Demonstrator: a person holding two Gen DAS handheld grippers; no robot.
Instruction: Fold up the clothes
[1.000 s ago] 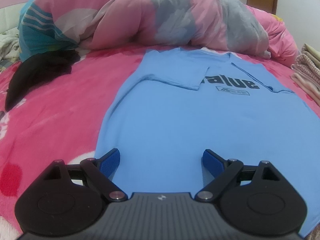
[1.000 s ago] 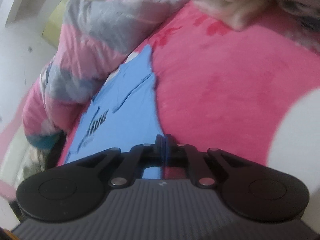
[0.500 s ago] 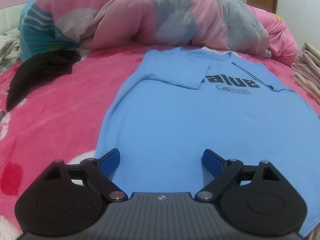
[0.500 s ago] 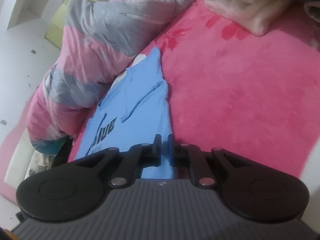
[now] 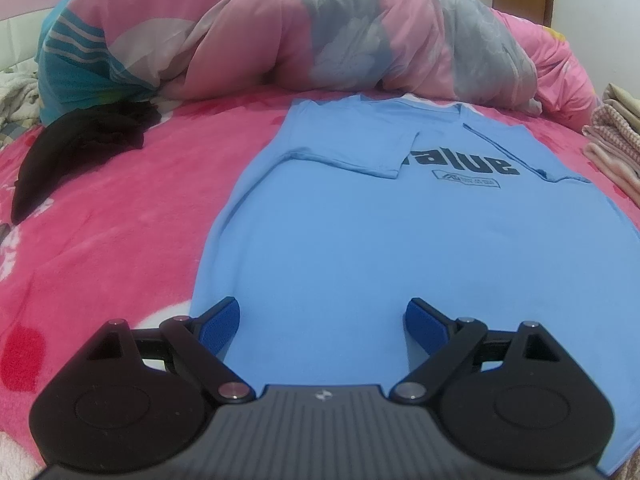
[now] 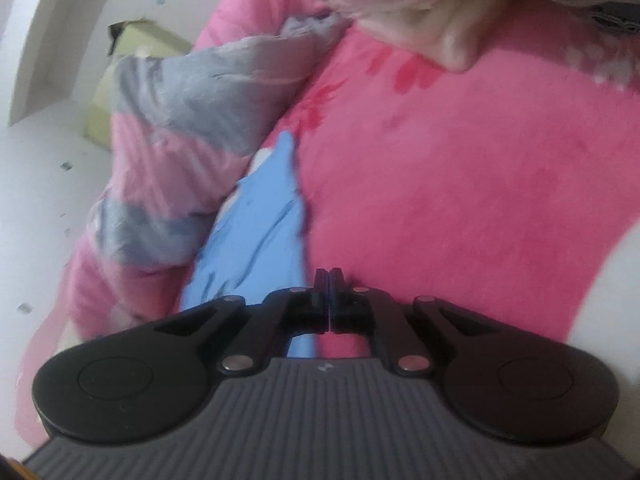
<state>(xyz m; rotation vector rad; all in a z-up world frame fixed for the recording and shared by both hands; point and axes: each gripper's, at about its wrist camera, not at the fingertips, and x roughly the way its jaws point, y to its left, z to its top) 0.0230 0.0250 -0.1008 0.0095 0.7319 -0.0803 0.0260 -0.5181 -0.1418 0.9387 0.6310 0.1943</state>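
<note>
Left wrist: light-blue printed cotton T-shirt (image 5: 392, 240) lay flat on pink fleece blanket (image 5: 120, 216), heaped pink-grey floral quilt (image 5: 320, 28) beyond it, crumpled black garment (image 5: 76, 148) to its left; left gripper (image 5: 322, 320) spread over its hem | Right wrist: right gripper (image 6: 328, 280) pressed together at T-shirt's (image 6: 260, 232) edge, hold unclear; quilt (image 6: 180, 128) left of it.

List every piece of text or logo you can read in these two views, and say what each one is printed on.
"alue": large dark letters on the chest of the blue T-shirt; the folded-in sleeve hides the start of the word.
Boxed logo line under those letters: too small to read.
Small emblem on the left gripper body: a mark, no letters.
Right wrist view: blurred, no legible text.
</note>
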